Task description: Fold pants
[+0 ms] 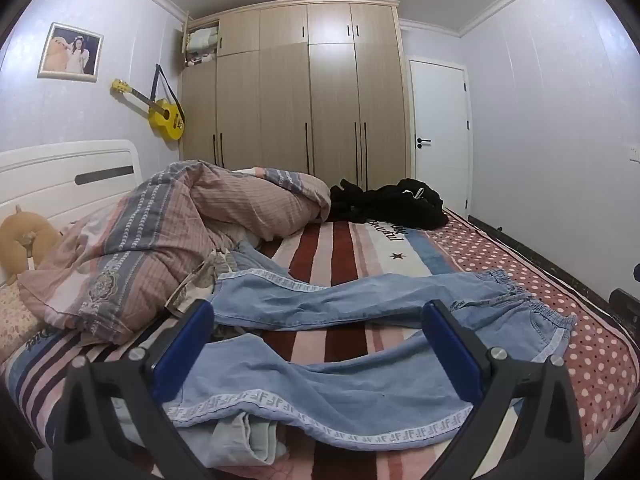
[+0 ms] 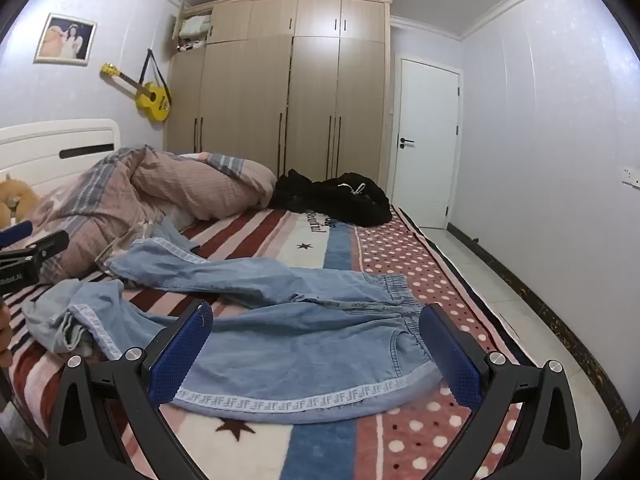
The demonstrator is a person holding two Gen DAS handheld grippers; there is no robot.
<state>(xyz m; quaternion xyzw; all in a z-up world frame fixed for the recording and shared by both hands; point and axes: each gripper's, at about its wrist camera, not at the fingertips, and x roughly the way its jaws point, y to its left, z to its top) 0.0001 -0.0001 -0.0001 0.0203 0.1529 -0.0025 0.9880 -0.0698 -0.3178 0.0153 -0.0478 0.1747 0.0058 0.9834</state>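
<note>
Light blue pants [image 1: 352, 384] with a white patterned side stripe lie spread on the bed, legs apart, waistband [image 1: 536, 304] to the right, leg ends to the left. They also show in the right wrist view [image 2: 288, 344]. My left gripper [image 1: 318, 320] is open and empty, hovering above the near leg. My right gripper [image 2: 316, 324] is open and empty, above the hip and waistband [image 2: 396, 292] end. The left gripper's tip [image 2: 36, 248] shows at the left edge of the right wrist view.
The bed has a striped and dotted blanket [image 1: 500, 248]. A crumpled pink and grey duvet [image 1: 160, 232] lies left, touching the far leg end. Black clothes [image 1: 392, 200] lie at the far side. The wardrobe [image 1: 304, 92], the door [image 1: 440, 128] and a tiled floor [image 2: 520, 312] on the right.
</note>
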